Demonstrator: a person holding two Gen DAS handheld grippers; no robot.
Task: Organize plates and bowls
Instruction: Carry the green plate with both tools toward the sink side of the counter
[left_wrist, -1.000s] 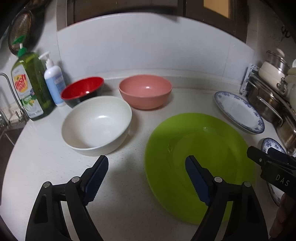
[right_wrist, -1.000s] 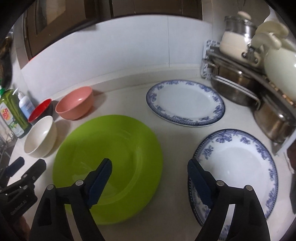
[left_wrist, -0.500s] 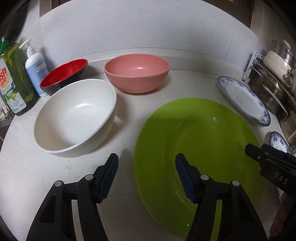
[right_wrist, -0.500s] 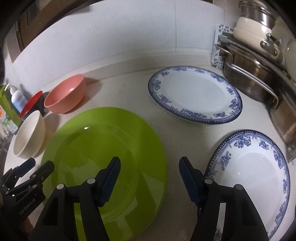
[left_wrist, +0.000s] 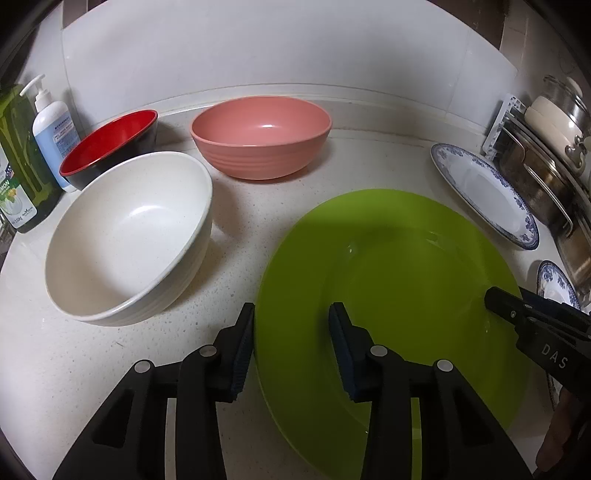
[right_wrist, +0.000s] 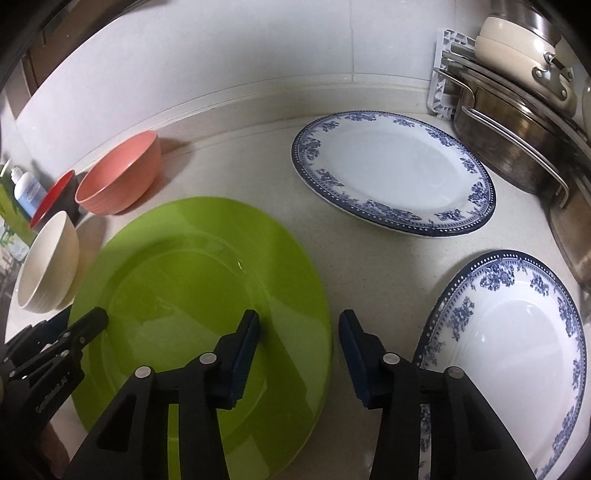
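A large green plate (left_wrist: 399, 280) lies flat on the white counter; it also shows in the right wrist view (right_wrist: 192, 295). My left gripper (left_wrist: 293, 341) is open and straddles the plate's left rim, one finger outside it, one over the plate. My right gripper (right_wrist: 299, 354) is open and straddles the plate's right rim. A white bowl (left_wrist: 125, 236), a pink bowl (left_wrist: 260, 136) and a red bowl (left_wrist: 109, 146) stand to the left. Two blue-patterned white plates, one at the back (right_wrist: 393, 177) and one nearer (right_wrist: 517, 339), lie to the right.
Green dish soap (left_wrist: 18, 162) and a white pump bottle (left_wrist: 51, 129) stand at the far left by the wall. A rack with steel pots (right_wrist: 517, 140) and a cream pot (right_wrist: 524, 55) fills the right side. The tiled wall runs behind the counter.
Both grippers have moved down and in toward the green plate, and their jaws have narrowed around its opposite rims. The plate has not moved.
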